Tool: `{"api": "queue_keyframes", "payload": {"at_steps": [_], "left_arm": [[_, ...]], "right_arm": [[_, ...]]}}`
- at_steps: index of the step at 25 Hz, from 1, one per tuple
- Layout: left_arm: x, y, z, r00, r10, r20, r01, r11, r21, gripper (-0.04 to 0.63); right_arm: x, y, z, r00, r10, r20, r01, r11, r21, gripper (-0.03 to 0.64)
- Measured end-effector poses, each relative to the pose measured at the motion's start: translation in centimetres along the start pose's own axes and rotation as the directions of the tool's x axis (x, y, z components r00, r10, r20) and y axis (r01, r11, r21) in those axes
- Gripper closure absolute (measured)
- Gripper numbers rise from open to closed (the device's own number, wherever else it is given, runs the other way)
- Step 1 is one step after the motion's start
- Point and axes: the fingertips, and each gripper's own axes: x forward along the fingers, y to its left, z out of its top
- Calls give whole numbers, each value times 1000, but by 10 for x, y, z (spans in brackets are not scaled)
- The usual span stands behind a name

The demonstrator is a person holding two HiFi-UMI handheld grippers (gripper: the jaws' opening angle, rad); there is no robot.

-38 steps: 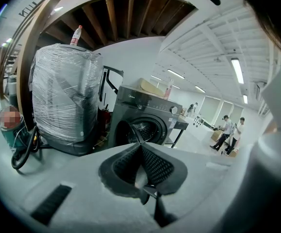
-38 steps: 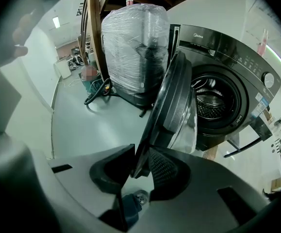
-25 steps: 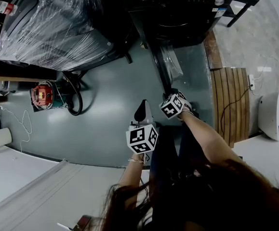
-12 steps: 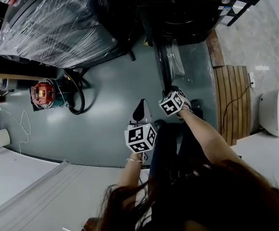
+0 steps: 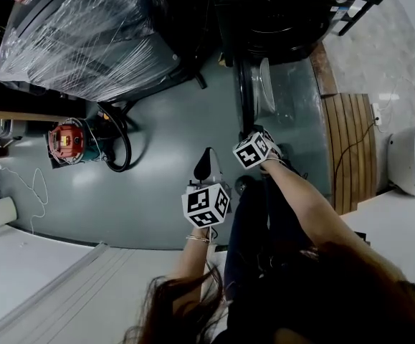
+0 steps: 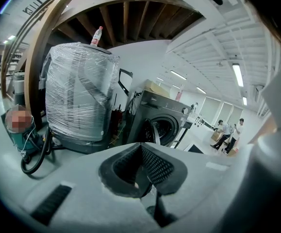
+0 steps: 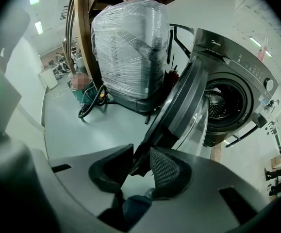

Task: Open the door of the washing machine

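Right gripper (image 7: 138,165): jaws noted spread, having just been opening; the free edge of the washing machine door (image 7: 179,106) is seen between the pads, close to both, but no firm pinch is evident. Left gripper (image 6: 141,166): pads pressed together, nothing between them, held well short of the machine and apart from the door. The door is recorded swung wide from the washing machine (image 5: 279,20), rising edge-on from the right jaws towards the drum opening (image 7: 223,103), which lies beyond and to the right of them. The opening is judged essentially done. Handling estimate: the door is taken to be stiff and fairly heavy, a rigid ring round a domed glass bowl, turning on one hinge only. The outer rim, farthest from the hinge, is judged the best hold. The smooth rim may slip under a light pinch; the glass should be left alone.
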Motion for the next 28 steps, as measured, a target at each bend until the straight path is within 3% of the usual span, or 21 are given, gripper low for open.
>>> {"api": "queue_keyframes", "payload": {"at_steps": [12, 28], "left_arm": [[2, 43, 20, 993, 111, 32, -109, 992, -65, 584], [11, 96, 48, 965, 258, 39, -252, 960, -122, 584]], "right_arm": [[13, 33, 29, 998, 54, 10, -55, 998, 32, 509], [30, 64, 68, 988, 155, 28, -156, 986, 63, 508]]}}
